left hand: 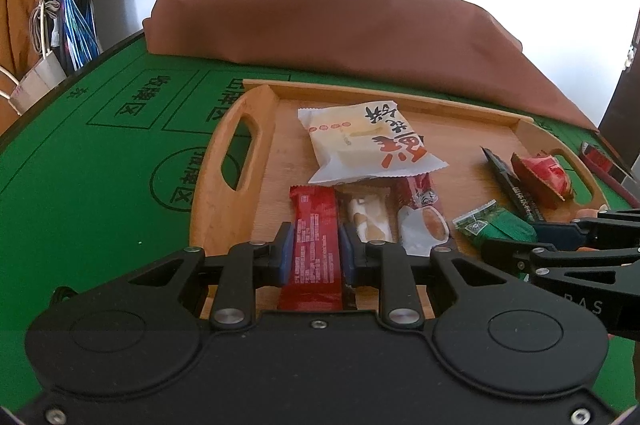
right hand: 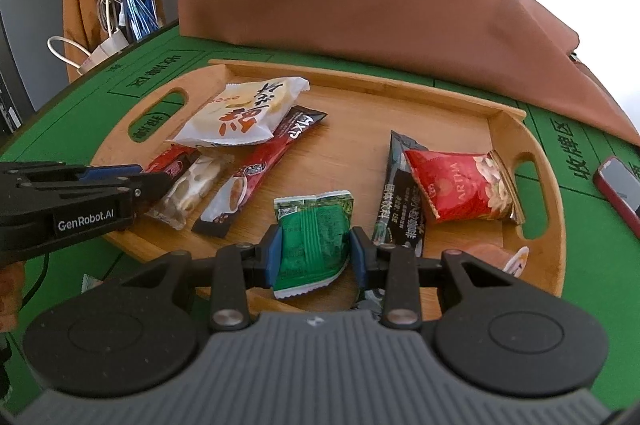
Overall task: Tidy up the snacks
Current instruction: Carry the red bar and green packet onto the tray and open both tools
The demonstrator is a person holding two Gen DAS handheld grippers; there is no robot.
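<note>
A wooden tray [left hand: 256, 113] [right hand: 500, 117] on the green table holds several snack packets. My left gripper [left hand: 317, 247] is shut on a red snack bar [left hand: 314, 245] at the tray's near edge; it shows in the right wrist view [right hand: 152, 181] at the left. My right gripper [right hand: 316, 251] is shut on a green packet [right hand: 312, 237], seen in the left wrist view [left hand: 496, 227]. A white packet [left hand: 368, 141] [right hand: 244, 113] lies at the tray's back left. A red nut packet [right hand: 460, 185] [left hand: 540, 177] overlaps a black stick [right hand: 400, 201].
A nougat bar [right hand: 192, 189] and a red coffee stick [right hand: 256, 173] lie in the tray's left half. A brown cloth bundle [left hand: 340, 29] sits behind the tray. A red phone [right hand: 620, 189] lies on the table [left hand: 100, 185] at the right. Bags hang on the wall at far left.
</note>
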